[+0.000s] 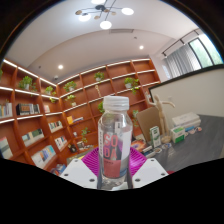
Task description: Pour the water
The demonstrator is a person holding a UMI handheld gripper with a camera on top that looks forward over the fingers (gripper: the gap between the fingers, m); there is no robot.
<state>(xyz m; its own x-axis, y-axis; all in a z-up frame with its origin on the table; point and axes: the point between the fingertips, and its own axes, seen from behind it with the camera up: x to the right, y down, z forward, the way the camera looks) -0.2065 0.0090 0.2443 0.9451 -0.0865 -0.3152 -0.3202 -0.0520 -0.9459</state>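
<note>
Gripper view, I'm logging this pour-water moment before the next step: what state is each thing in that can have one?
Water bottle: upright, white cap on, raised between the fingers.
Gripper: shut on the bottle, pink pads pressing at either side.
Ceiling lamp: lit.
Bookshelves: filled with books and small plants.
Whiteboard: standing, surface blank.

Your gripper points level and forward. Its fingers stand close in on either side of the bottle, pink pads against its lower sides, holding it upright and lifted.
</note>
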